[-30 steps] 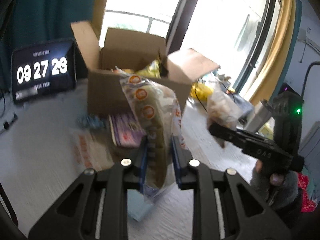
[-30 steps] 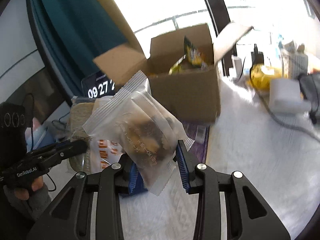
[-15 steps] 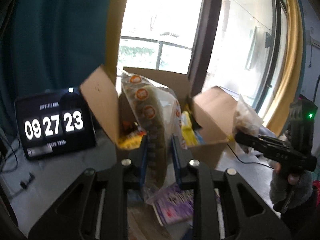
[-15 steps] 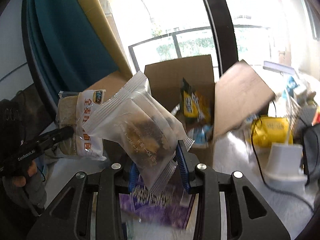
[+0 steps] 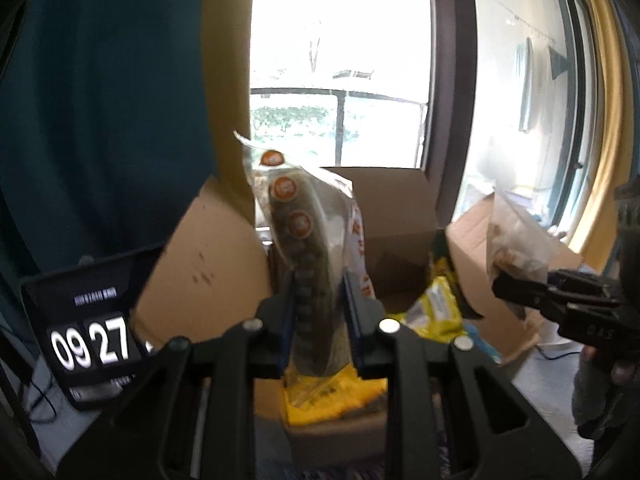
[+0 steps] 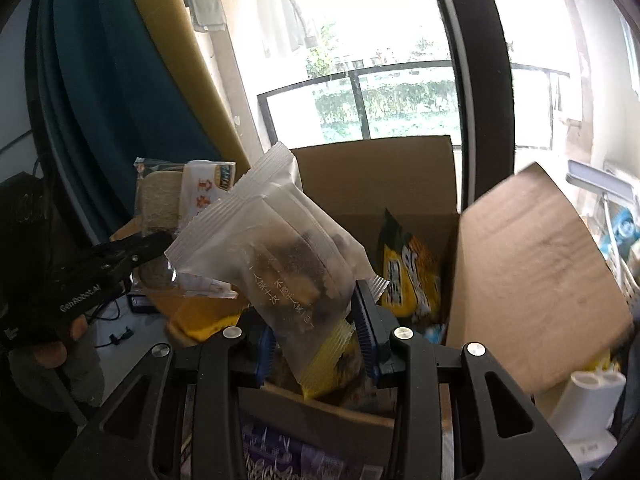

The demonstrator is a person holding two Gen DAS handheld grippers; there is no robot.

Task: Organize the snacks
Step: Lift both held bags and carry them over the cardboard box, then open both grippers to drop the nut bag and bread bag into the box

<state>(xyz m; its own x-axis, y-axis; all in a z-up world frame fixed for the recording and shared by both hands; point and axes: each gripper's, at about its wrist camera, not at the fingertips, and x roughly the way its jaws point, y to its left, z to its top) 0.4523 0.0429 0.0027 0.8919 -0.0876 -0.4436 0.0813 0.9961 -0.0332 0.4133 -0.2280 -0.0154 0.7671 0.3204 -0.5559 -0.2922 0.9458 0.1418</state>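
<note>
My left gripper (image 5: 318,292) is shut on a clear bread packet with orange dots (image 5: 302,248), held upright over the open cardboard box (image 5: 396,216). My right gripper (image 6: 316,316) is shut on a frosted white pastry packet (image 6: 288,248), held above the same box (image 6: 376,184). Each gripper shows in the other's view: the right one (image 5: 520,288) with its packet (image 5: 512,236) at right, the left one (image 6: 156,244) with its bread packet (image 6: 176,204) at left. Yellow snack bags (image 6: 408,272) lie inside the box.
A tablet clock (image 5: 88,336) stands left of the box. The box flaps (image 6: 532,276) stick out to the sides. A purple packet (image 6: 288,456) lies on the table in front of the box. A white device (image 6: 588,400) sits at right. A window is behind.
Both grippers have risen and moved forward with their packets, from in front of the box to just over its opening.
</note>
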